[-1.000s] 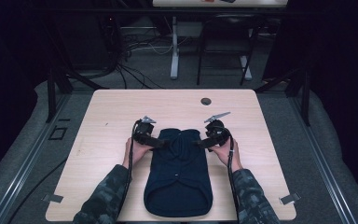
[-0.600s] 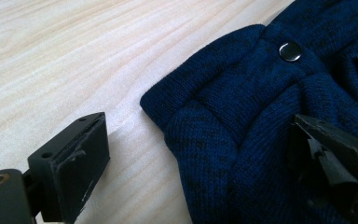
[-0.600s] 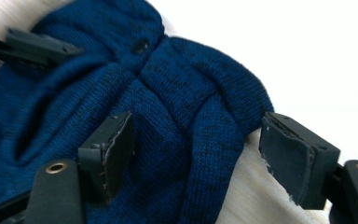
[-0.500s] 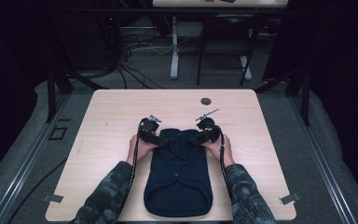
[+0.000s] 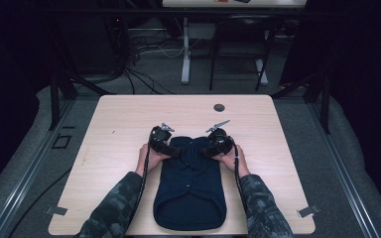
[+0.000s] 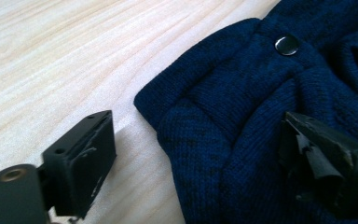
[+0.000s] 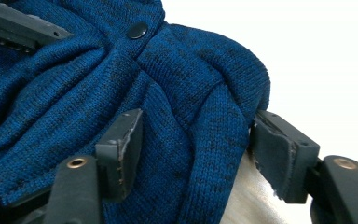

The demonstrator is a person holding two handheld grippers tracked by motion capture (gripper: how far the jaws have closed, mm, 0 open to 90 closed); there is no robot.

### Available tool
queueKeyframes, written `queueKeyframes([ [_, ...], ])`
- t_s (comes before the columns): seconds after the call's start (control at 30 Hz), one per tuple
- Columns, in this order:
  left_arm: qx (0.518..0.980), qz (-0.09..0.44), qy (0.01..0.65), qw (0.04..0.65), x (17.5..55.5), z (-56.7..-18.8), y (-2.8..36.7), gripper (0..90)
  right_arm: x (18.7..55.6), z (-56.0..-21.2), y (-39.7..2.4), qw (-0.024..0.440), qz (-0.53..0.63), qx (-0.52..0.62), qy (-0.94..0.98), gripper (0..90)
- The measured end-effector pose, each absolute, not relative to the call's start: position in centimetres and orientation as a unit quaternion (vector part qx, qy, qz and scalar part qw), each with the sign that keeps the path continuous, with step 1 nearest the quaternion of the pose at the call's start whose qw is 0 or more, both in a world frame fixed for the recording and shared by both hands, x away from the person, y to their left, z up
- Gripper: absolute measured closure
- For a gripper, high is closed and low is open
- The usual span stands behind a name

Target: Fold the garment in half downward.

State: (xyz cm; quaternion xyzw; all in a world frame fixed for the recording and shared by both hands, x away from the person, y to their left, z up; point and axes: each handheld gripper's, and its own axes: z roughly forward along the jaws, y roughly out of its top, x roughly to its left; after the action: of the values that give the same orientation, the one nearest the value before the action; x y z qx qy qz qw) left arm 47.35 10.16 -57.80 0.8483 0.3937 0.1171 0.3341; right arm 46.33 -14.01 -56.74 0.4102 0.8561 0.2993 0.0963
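Observation:
A dark blue knit garment (image 5: 191, 193) with metal snaps (image 6: 287, 45) lies flat on the wooden table (image 5: 129, 114), its far end between my two hands. My left gripper (image 5: 172, 148) is at the far left corner. In the left gripper view its jaws (image 6: 200, 149) stand open and have just been closing, one on bare wood, the other over the knit, the corner (image 6: 186, 116) loose between them. My right gripper (image 5: 207, 149) is at the far right corner. Its jaws (image 7: 196, 140) have just been closing and press a bunched fold of the knit (image 7: 205, 93).
A small dark round grommet (image 5: 219, 107) sits in the table near its far edge. Bare wood lies left, right and beyond the garment. Dark floor, cables and table legs surround the table. The left gripper's jaw (image 7: 18, 25) shows at the top left of the right gripper view.
Both hands have moved inward and slightly toward me onto the garment's far corners. The right gripper's jaws have narrowed around a fold of the knit.

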Motion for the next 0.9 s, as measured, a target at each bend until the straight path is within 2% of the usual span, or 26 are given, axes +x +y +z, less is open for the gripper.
queueKeyframes([
  [0.07, 0.848, 0.12, 0.392, 0.335, 47.24, -57.77, 10.11, 15.6, 46.19, -56.95, -13.79, 0.098, 0.315, 0.421, 0.845, 41.4],
  [0.2, 0.849, 0.113, 0.385, 0.344, 47.08, -57.65, 10.01, 26.4, 46.18, -56.61, -13.96, 0.084, 0.305, 0.408, 0.856, 51.1],
  [0.33, 0.85, 0.114, 0.382, 0.346, 47.04, -57.61, 9.98, 29.4, 46.29, -56.68, -14.31, 0.075, 0.315, 0.409, 0.853, 56.3],
  [0.43, 0.85, 0.113, 0.379, 0.348, 46.95, -57.57, 9.84, 36.2, 46.3, -56.73, -14.67, 0.064, 0.323, 0.418, 0.847, 62.1],
  [0.53, 0.852, 0.114, 0.375, 0.348, 46.93, -57.53, 9.81, 39.5, 46.26, -56.7, -14.59, 0.067, 0.32, 0.416, 0.849, 63.2],
  [0.6, 0.852, 0.115, 0.372, 0.35, 46.85, -57.51, 9.71, 45.9, 46.1, -56.71, -14.36, 0.08, 0.316, 0.409, 0.852, 64.6],
  [0.7, 0.854, 0.11, 0.369, 0.349, 46.78, -57.43, 9.67, 50.0, 45.8, -56.87, -14.19, 0.09, 0.323, 0.415, 0.846, 64.9],
  [0.73, 0.855, 0.11, 0.366, 0.352, 46.72, -57.44, 9.6, 54.3, 45.73, -56.84, -14.29, 0.093, 0.319, 0.409, 0.85, 65.1],
  [0.9, 0.856, 0.107, 0.363, 0.353, 46.57, -57.41, 9.54, 61.3, 45.49, -56.9, -14.25, 0.101, 0.322, 0.409, 0.847, 65.3],
])
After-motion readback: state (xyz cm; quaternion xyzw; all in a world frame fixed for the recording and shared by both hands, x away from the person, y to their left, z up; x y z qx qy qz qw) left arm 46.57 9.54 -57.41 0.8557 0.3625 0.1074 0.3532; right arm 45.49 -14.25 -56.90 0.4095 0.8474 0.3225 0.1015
